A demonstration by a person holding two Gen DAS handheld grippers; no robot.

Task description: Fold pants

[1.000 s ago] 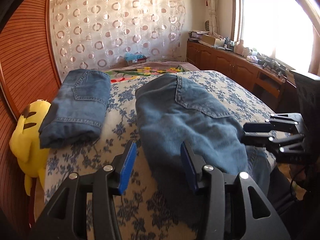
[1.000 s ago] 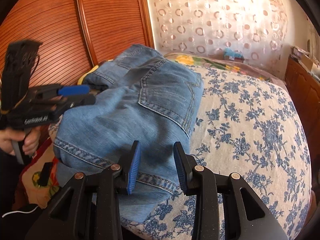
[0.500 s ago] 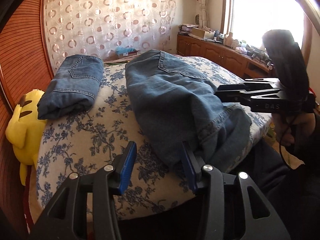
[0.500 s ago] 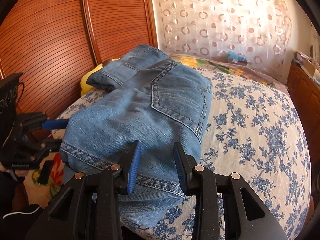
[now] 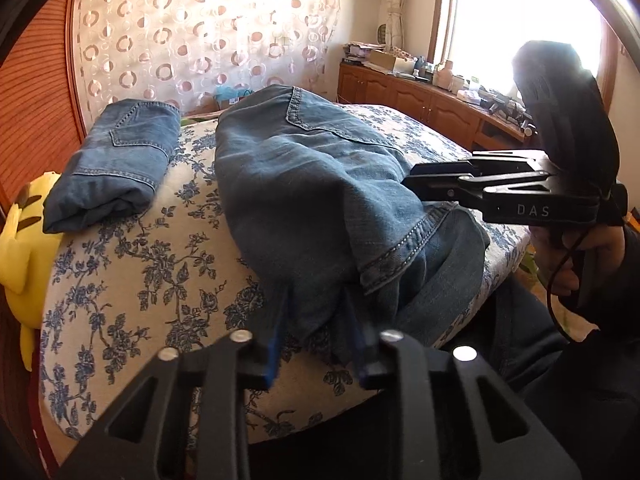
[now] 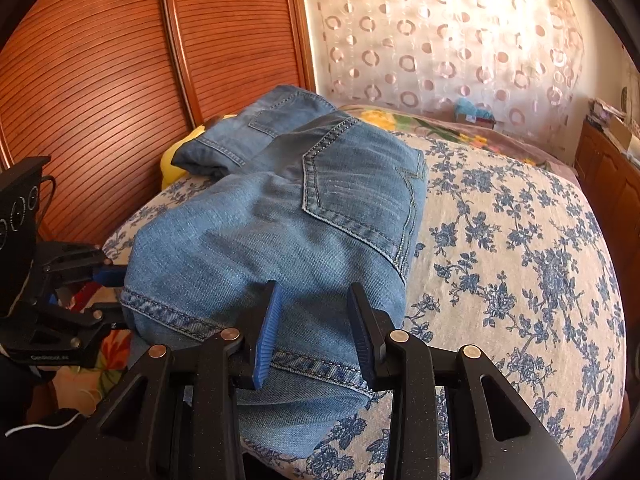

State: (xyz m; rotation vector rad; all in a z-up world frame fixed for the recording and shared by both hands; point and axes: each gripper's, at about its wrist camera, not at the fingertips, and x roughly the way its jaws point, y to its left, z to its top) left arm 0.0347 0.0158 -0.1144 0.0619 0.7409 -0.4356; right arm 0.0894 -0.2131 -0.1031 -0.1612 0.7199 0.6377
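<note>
A pair of blue jeans (image 5: 320, 184) lies lengthwise on the floral bed, its leg ends folded back near the bed's near edge. It also shows in the right wrist view (image 6: 288, 240). My left gripper (image 5: 316, 340) is open, its jaws on either side of the folded denim edge. My right gripper (image 6: 314, 320) is open, its jaws over the hemmed leg end. In the left wrist view the right gripper (image 5: 412, 184) shows side-on above the jeans. In the right wrist view the left gripper (image 6: 108, 292) shows at the jeans' left edge.
A second pair of jeans (image 5: 116, 164), folded, lies at the bed's far left. A yellow plush toy (image 5: 20, 240) sits beside it against the wooden slatted wall (image 6: 100, 80). A wooden cabinet (image 5: 420, 96) with clutter runs under the window. The floral bedspread (image 6: 520, 260) extends to the right.
My left gripper has come down to the bed's near edge and now straddles the folded denim. My right gripper has moved slightly forward over the hem. The leg ends now lie folded back.
</note>
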